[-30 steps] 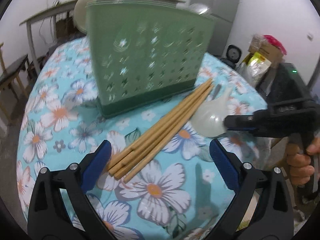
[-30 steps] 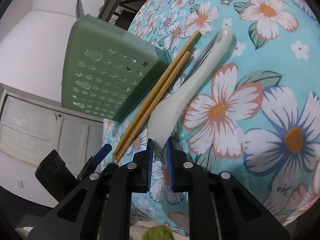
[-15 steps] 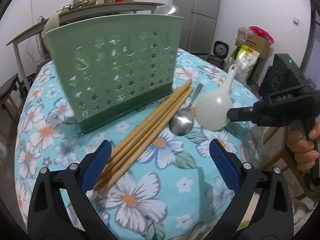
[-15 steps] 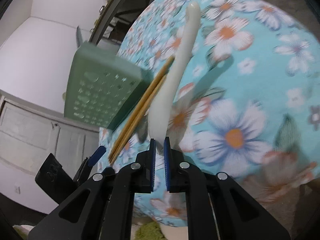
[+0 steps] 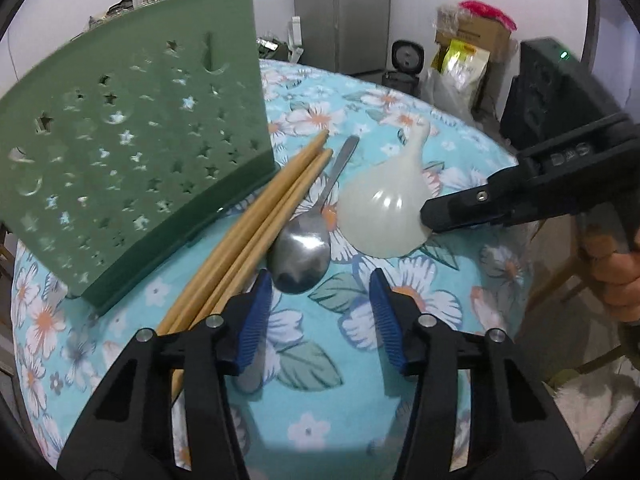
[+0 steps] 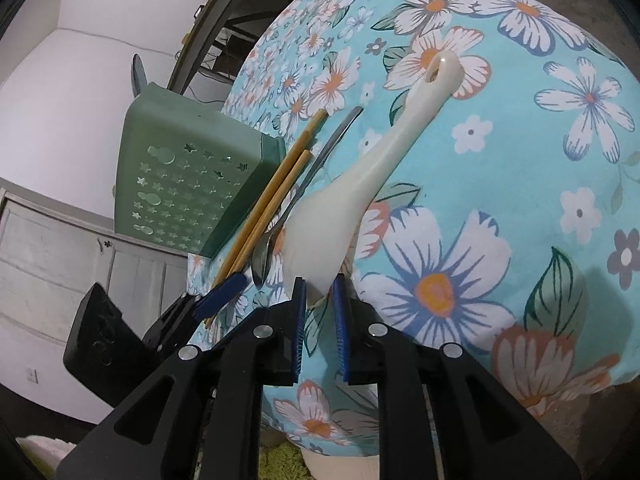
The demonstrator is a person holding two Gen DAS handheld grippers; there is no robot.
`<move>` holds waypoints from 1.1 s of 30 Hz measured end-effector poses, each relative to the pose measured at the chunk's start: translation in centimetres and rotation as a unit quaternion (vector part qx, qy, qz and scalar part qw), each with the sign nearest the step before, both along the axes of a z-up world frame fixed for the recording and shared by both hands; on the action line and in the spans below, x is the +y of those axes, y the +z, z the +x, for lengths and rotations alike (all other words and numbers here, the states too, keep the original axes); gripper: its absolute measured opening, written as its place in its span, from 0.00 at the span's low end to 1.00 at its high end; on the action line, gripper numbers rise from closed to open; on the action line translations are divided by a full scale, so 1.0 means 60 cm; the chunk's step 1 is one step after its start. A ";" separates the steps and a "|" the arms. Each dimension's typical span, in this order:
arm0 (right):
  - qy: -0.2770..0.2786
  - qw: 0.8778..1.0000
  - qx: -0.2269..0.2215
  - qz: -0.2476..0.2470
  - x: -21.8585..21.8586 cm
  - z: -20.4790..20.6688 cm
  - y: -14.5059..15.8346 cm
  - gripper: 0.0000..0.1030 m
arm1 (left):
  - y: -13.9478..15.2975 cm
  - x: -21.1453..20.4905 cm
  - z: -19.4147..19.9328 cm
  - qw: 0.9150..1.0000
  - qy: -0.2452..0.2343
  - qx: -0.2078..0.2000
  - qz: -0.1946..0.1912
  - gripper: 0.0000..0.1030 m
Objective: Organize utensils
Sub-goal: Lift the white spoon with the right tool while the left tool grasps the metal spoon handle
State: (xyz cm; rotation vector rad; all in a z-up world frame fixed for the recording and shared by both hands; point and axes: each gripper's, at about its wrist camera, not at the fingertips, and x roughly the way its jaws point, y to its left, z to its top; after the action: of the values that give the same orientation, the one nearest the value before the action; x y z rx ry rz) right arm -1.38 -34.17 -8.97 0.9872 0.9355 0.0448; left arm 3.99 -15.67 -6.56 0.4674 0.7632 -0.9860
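left gripper [image 5: 318, 312] narrowed, empty; right gripper [image 6: 319, 312] pinches white spoon [image 6: 360, 184].

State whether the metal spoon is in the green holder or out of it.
Out. The metal spoon lies flat on the tablecloth, between the chopsticks and the white scoop, beside the green holder.

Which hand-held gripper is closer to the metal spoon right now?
Left. The left hand-held gripper hovers just short of the metal spoon bowl, jaws just closing, nothing between. The right hand-held gripper is beside it, gripping the white rice paddle.
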 end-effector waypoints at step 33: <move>0.007 1.000 -0.020 0.013 -0.007 -0.006 -0.019 0.14 | 0.021 0.056 -0.031 0.996 0.039 -0.053 0.057 0.04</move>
State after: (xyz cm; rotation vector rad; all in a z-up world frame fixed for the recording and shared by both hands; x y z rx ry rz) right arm -1.72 -34.62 -10.08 0.9997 0.9067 0.0895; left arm 2.10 -12.30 -5.27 0.5804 0.7383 -0.8405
